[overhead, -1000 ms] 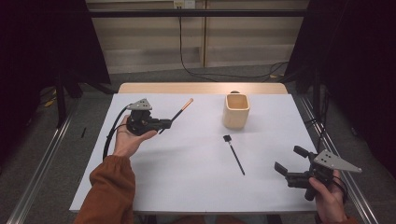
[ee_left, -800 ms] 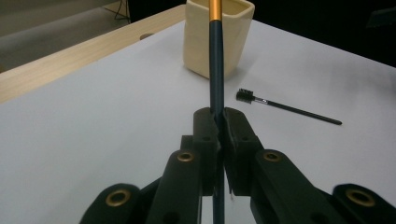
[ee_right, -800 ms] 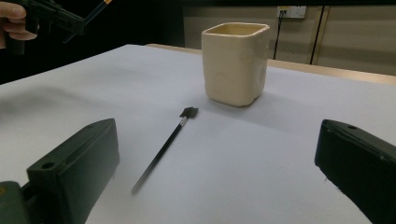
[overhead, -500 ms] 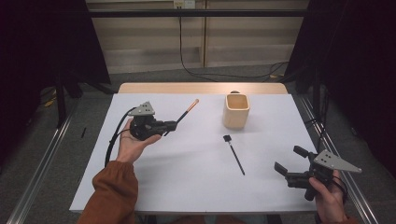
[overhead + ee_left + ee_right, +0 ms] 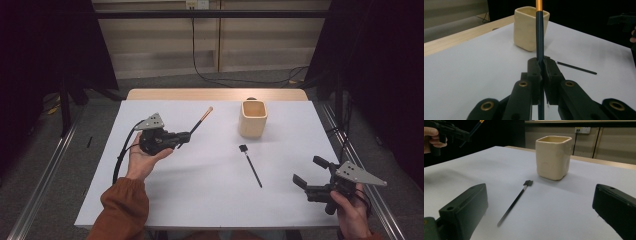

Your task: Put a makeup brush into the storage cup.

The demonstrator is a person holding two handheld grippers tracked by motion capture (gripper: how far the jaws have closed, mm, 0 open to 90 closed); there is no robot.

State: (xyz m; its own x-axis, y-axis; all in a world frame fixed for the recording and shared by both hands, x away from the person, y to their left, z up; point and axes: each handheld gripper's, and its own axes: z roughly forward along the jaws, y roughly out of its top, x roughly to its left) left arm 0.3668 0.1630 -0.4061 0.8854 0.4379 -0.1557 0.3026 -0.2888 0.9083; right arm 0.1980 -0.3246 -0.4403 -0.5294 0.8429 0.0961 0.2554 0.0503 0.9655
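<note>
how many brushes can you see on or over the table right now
2. One brush is clamped in the left gripper, raised left of the cup. The other brush lies flat on the white table, in front of the cup.

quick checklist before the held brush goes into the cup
1. Grip: left gripper shut on the brush with the orange end, which stands out past its jaws: ok.
2. Cup upright, mouth open on top: ok.
3. Inside of the cup free of things: cannot tell, the views do not look down into it.
4. Path between brush tip and cup: bare white table between them: ok.
5. Second brush lies flat in front of the cup, off that path: ok.
6. Right gripper open, holding nothing, well aside near the table's right edge: ok.
</note>
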